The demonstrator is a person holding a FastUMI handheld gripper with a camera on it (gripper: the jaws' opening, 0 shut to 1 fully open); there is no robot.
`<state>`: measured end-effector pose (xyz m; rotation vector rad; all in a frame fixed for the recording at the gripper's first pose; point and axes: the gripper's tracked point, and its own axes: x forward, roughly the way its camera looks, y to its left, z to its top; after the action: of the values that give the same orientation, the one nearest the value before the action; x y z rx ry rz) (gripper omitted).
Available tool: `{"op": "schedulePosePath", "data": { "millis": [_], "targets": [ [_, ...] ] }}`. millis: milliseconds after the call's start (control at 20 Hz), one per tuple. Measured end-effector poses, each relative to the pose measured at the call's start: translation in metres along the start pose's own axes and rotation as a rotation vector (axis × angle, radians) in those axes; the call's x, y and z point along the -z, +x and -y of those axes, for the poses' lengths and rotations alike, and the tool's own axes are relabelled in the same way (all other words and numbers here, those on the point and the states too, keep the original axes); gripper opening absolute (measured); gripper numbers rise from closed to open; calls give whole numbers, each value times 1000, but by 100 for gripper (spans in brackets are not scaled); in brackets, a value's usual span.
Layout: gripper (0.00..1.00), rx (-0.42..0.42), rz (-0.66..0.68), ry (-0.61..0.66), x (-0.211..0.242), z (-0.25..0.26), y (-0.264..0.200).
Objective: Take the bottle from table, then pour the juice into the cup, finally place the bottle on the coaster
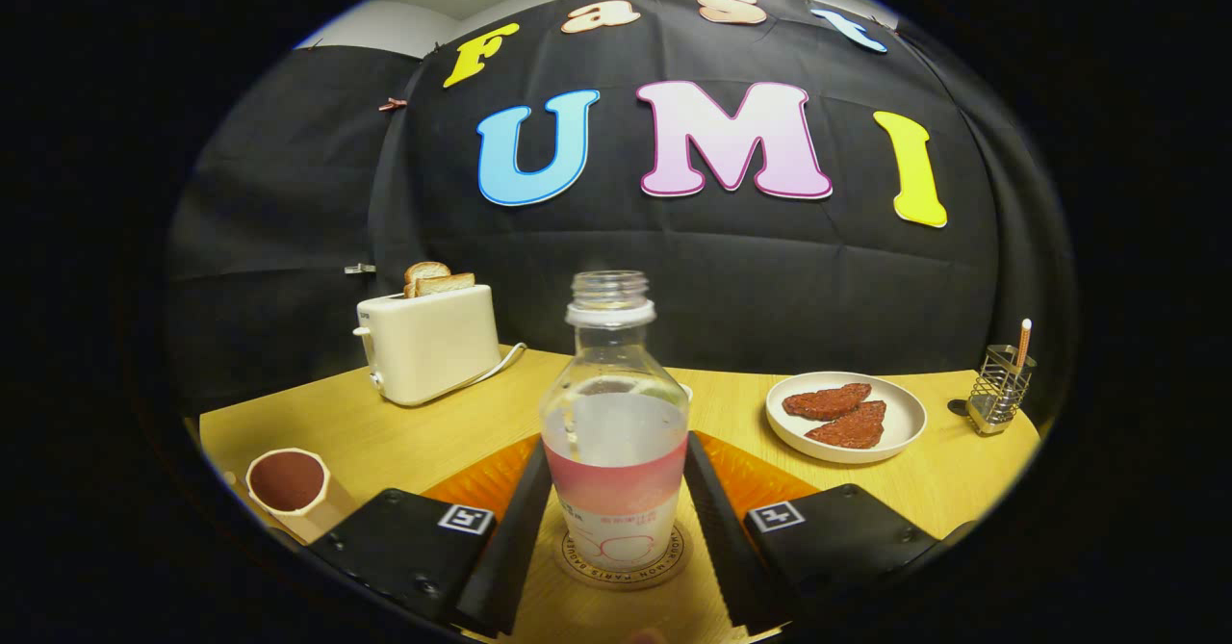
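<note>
Standing upright on the coaster (pixel 624 567), the uncapped bottle (pixel 614 423) sits between the gripper (pixel 616 519) fingers, which flank it closely; whether they press it is unclear.

Clear plastic bottle (pixel 614 413), pink label band over white. Round tan coaster (pixel 577 559) with dark ring lettering. Black tool (pixel 616 519), fingers black, black-white square markers on top. Orange ridged mat (pixel 481 478) on light wood desk (pixel 462 423). Cream toaster (pixel 428 342). White plate (pixel 900 423), reddish-brown patties (pixel 837 411).
</note>
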<state>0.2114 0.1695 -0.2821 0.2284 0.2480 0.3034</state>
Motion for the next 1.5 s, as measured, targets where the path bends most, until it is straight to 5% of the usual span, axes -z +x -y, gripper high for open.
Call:
{"op": "schedulePosePath", "data": {
  "millis": [250,900,1500],
  "targets": [
    [100,8,-2,31,-4,2,-5],
    [99,34,-9,0,-40,-1,-90],
    [99,99,26,-63,-128,-4,-193]
  ]
}}
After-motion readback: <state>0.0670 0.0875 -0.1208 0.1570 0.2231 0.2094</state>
